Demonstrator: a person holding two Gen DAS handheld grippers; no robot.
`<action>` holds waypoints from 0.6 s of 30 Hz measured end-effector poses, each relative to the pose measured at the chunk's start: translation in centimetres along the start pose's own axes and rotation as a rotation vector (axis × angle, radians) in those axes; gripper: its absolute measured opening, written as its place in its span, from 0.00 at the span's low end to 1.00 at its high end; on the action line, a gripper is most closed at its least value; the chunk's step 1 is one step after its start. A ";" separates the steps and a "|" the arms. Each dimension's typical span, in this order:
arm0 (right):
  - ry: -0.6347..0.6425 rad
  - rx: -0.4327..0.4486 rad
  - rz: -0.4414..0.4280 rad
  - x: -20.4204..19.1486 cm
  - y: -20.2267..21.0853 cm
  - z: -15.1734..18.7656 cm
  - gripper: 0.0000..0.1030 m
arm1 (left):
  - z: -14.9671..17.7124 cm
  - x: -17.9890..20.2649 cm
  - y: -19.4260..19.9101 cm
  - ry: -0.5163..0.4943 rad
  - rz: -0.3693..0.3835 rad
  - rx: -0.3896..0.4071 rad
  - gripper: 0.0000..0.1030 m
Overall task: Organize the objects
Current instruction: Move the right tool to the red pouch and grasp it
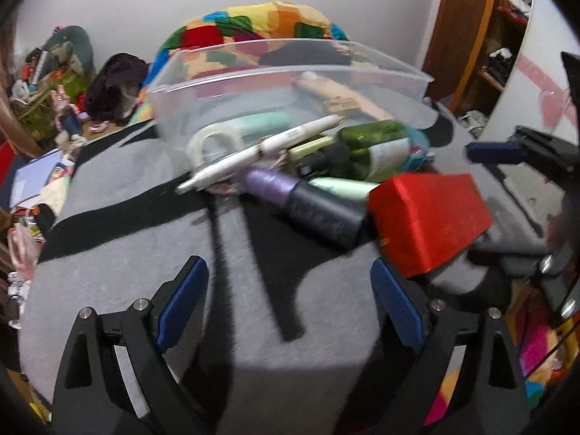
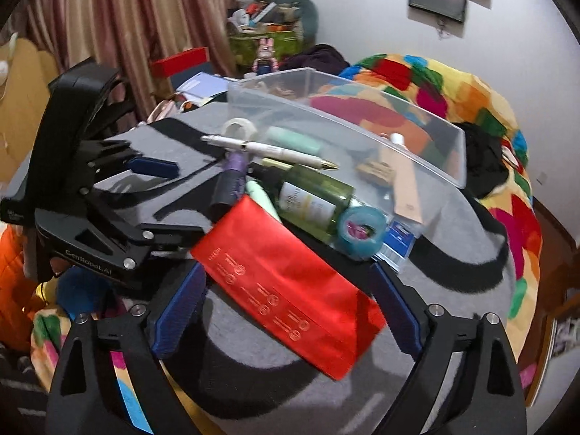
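Note:
A clear plastic bin (image 1: 253, 83) (image 2: 417, 123) lies tipped on a grey and black cloth, with things spilling from its mouth: a white pen (image 1: 261, 152) (image 2: 275, 150), a green bottle (image 1: 373, 145) (image 2: 311, 199), a purple and black tube (image 1: 304, 199) (image 2: 228, 185), a tape roll (image 1: 210, 145) (image 2: 360, 230) and a red box (image 1: 427, 217) (image 2: 290, 290). My left gripper (image 1: 290, 297) is open and empty, in front of the pile. My right gripper (image 2: 286, 308) is open, with the red box lying between its fingers; whether the pads touch it I cannot tell.
A patchwork blanket (image 1: 261, 25) (image 2: 453, 83) lies behind the bin. Clutter covers the floor at the left (image 1: 43, 116). A wooden shelf (image 1: 493, 54) stands at the right. The left gripper's body (image 2: 90, 188) is close on the right gripper's left.

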State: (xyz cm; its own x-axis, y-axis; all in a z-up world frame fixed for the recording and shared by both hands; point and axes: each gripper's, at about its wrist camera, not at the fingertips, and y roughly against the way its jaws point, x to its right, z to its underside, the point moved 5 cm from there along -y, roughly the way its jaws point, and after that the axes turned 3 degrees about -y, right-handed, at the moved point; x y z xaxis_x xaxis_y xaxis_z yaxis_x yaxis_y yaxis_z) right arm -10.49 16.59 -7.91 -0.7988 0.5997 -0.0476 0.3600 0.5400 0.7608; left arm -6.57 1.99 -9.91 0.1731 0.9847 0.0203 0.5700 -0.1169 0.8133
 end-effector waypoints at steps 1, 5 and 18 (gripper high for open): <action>0.008 -0.005 -0.007 -0.1 -0.2 -0.1 0.88 | -0.2 0.3 -0.1 -0.007 0.010 0.001 0.90; 0.054 -0.028 -0.022 -0.4 -1.4 -0.6 0.88 | -0.8 0.3 0.3 -0.021 -0.006 0.018 0.90; 0.123 -0.058 -0.084 -1.7 -2.2 -0.4 0.88 | -2.7 -2.7 -0.1 0.179 0.029 -0.003 0.90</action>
State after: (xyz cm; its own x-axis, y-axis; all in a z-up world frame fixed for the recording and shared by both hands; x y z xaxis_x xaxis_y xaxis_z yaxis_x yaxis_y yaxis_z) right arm -10.13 14.15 -9.30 -0.8793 0.4749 -0.0352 0.2642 0.5480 0.7936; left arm -9.26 -0.29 -8.47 0.0439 0.9882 0.1465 0.5642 -0.1456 0.8127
